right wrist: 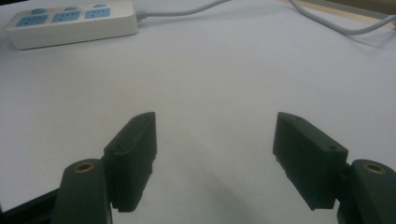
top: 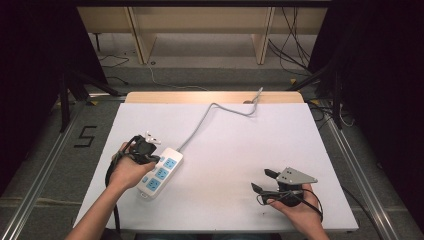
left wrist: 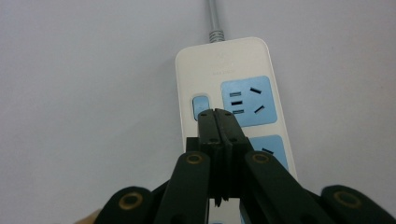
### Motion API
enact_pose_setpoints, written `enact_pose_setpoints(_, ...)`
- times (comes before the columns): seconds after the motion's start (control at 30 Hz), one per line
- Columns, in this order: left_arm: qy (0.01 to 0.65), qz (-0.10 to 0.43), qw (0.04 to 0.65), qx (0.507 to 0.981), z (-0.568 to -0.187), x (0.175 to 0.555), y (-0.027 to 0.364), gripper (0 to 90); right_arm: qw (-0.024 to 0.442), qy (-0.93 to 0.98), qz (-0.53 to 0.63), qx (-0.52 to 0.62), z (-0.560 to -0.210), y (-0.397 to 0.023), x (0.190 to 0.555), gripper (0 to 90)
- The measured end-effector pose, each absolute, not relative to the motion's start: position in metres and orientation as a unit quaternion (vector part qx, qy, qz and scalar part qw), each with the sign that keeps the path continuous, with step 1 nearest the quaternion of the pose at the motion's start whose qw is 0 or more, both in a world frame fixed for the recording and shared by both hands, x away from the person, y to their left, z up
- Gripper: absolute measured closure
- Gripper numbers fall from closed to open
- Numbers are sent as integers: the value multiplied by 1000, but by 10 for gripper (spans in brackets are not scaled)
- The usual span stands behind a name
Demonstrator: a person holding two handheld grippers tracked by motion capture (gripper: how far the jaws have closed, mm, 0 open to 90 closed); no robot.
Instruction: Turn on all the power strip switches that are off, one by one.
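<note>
A white power strip [top: 161,173] with three blue sockets lies at the left of the white table, its grey cord [top: 200,123] running off toward the far edge. In the left gripper view the strip [left wrist: 233,65] fills the middle, and my left gripper [left wrist: 215,113] is shut, its joined tips right at the small blue switch [left wrist: 201,106] beside the top socket. From above, the left gripper [top: 145,150] sits over the strip's far-left side. My right gripper [top: 264,181] rests open near the front right, nothing between its jaws; its view shows the strip [right wrist: 70,21] far off.
The white table board [top: 250,150] has bare surface across its middle and right. The cord [right wrist: 327,21] loops near the far edge. Black stands and cables line the floor on both sides, with wooden furniture behind.
</note>
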State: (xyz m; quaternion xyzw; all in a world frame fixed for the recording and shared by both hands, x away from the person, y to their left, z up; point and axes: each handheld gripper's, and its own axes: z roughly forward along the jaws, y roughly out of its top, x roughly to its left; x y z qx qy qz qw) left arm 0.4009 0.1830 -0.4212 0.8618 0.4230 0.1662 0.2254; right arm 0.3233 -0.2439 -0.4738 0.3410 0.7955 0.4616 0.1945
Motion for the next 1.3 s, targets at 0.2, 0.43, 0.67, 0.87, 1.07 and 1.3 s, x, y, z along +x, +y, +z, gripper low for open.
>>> enact_pose_setpoints(0.2,423,167,227,861,-420,398,185,897,194,796,461,341,-474,-244,323,315)
enact_pose_setpoints(0.43,423,167,226,862,-420,395,186,897,194,796,461,340,-474,-243,323,315)
enact_pose_setpoints(0.67,423,166,225,862,-420,391,188,897,194,796,461,340,-474,-243,323,315)
enact_pose_setpoints(0.87,423,165,223,863,-421,388,189,896,194,796,461,340,-474,-243,323,315)
enact_pose_setpoints(1.07,424,161,219,864,-423,382,192,897,194,796,461,341,-474,-243,323,315)
enact_pose_setpoints(1.3,425,155,214,866,-427,377,195,897,194,796,461,342,-474,-243,323,315)
